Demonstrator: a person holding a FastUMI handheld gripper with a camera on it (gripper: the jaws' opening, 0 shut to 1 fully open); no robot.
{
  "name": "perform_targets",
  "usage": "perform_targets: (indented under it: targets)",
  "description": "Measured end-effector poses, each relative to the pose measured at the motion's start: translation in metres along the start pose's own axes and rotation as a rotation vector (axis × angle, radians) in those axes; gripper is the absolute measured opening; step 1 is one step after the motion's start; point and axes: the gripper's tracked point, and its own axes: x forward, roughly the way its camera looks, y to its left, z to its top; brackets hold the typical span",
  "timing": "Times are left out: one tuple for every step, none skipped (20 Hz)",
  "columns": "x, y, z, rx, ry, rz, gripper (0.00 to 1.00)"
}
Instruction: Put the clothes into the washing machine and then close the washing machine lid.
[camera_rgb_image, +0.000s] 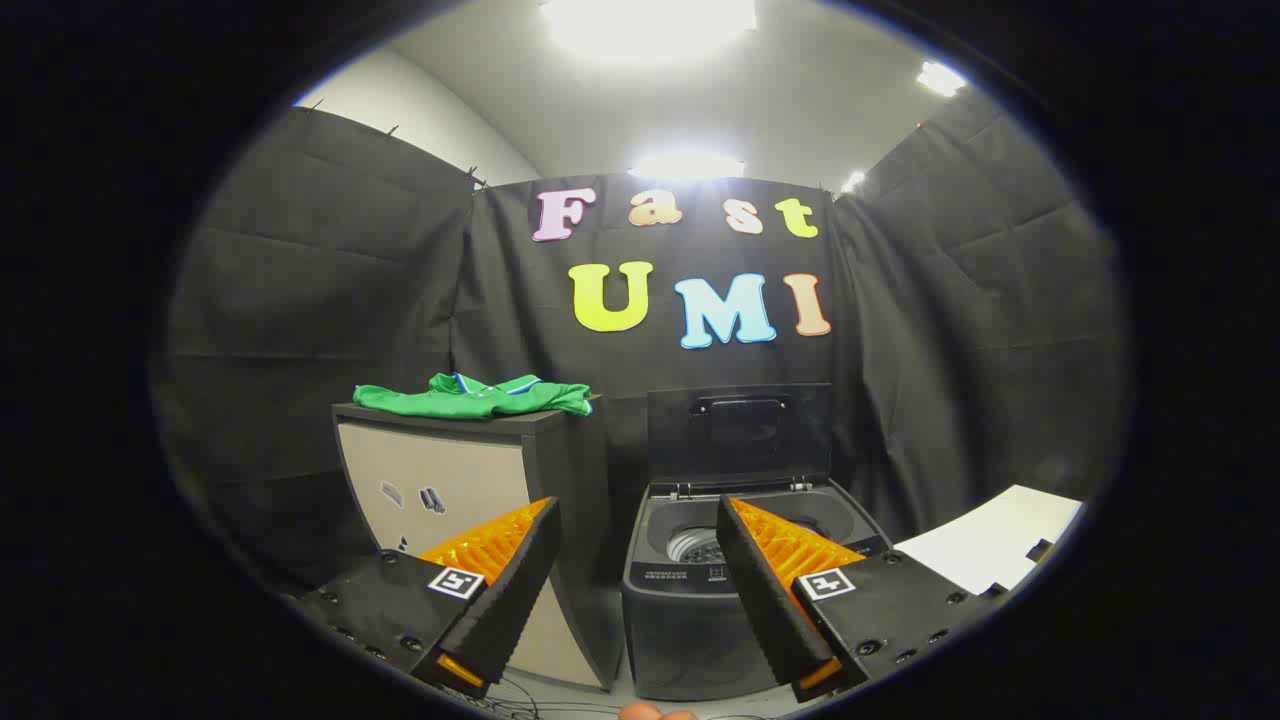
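Black cloth is hanging all around the booth I am looking into, with bright ceiling lights glaring above it. My gripper (637, 520) is hovering with its fingers (500, 580) spread wide apart and gripping nothing; I am seeing open air between them. Beyond the fingers, slightly toward the right one, the washing machine (700, 600) is standing on the floor with its lid (738, 432) raised upright against the back cloth, so the drum (700, 545) is lying open to me. Just beside the machine on its left, a cabinet (450, 490) with a pale front is standing taller than the machine. The green clothes (470, 396) are lying spread flat on the cabinet's dark top, well beyond my left finger and clear of the machine. Off to the right of the machine, a white board (990, 545) is lying tilted near my right finger. Some thin cables (520, 695) are trailing on the floor below the cabinet.
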Motion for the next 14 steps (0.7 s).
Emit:
perform_targets:
  targets:
    - [-0.0003, 0.0003, 0.0003, 0.008, 0.002, 0.001, 0.98]
    - [-0.0001, 0.0000, -0.0004, 0.015, 0.007, -0.001, 0.98]
    - [-0.0012, 0.0004, -0.0003, 0.020, 0.010, 0.002, 0.98]
    - [-0.0021, 0.0024, -0.0005, 0.023, 0.012, 0.006, 0.97]
    - [-0.0025, 0.0030, 0.0003, 0.024, 0.013, 0.009, 0.97]
    - [-0.0025, 0.0010, -0.0018, 0.024, 0.021, 0.004, 0.97]
    - [-0.0021, 0.0003, -0.0024, 0.026, 0.024, 0.003, 0.97]
    - [-0.0028, 0.0017, -0.0017, 0.028, 0.024, 0.004, 0.96]
    - [-0.0034, 0.0014, -0.0001, 0.028, 0.024, 0.004, 0.96]
    - [-0.0039, 0.0016, 0.0006, 0.026, 0.022, 0.004, 0.96]
    - [-0.0044, 0.0014, 0.0022, 0.023, 0.020, 0.004, 0.96]
    - [-0.0049, 0.0014, 0.0032, 0.021, 0.018, 0.004, 0.96]
    - [-0.0058, 0.0015, 0.0046, 0.020, 0.015, 0.005, 0.96]
    - [-0.0060, 0.0009, 0.0048, 0.021, 0.012, 0.004, 0.96]
